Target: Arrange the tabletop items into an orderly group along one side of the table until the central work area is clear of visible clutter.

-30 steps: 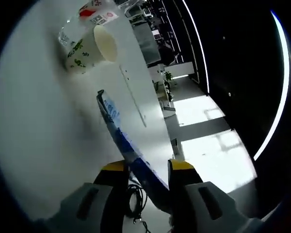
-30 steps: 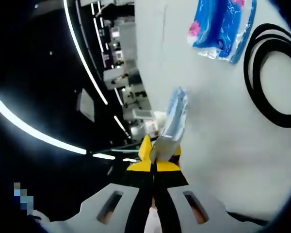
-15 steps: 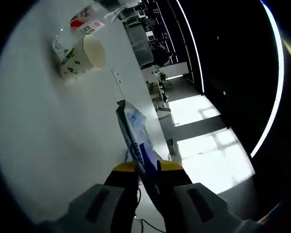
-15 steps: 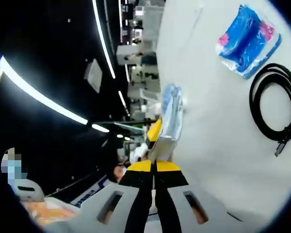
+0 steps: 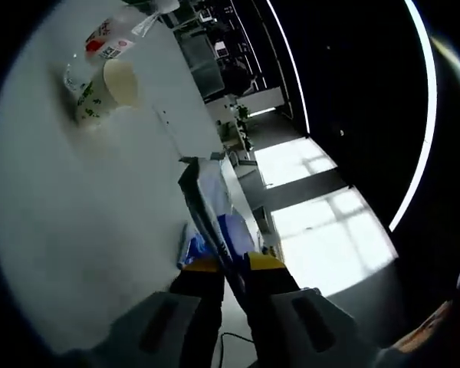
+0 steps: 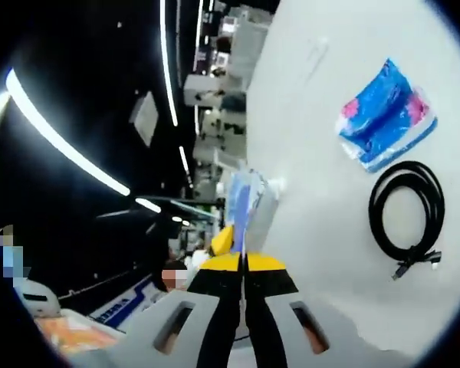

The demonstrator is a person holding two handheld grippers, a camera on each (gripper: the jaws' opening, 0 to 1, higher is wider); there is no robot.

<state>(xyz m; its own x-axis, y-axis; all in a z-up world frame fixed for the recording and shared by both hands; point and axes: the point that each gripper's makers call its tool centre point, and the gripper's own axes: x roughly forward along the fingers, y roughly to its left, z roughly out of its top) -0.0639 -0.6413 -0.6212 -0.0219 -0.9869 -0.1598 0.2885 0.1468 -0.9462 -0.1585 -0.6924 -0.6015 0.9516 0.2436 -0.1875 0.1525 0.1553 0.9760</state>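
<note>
My left gripper (image 5: 234,264) is shut on the near end of a thin blue and white packet (image 5: 209,201), which stands edge-on above the white table (image 5: 77,207). In the right gripper view, my right gripper (image 6: 244,261) is shut on a blue and white packet (image 6: 248,205), also seen edge-on. I cannot tell whether both hold the same packet. A paper cup (image 5: 100,86) with green print lies on its side at the far end of the table. Next to it is a clear bottle (image 5: 107,42) with a red label.
A blue and pink tissue pack (image 6: 385,113) lies on the table (image 6: 322,184) in the right gripper view, with a coiled black cable (image 6: 406,215) beside it. Past the table edge are dim office furniture and bright ceiling light strips.
The left jaws, open around the packet a second ago, have shut on it. Both views have pulled back from the table, so the cup, tissue pack and cable look smaller.
</note>
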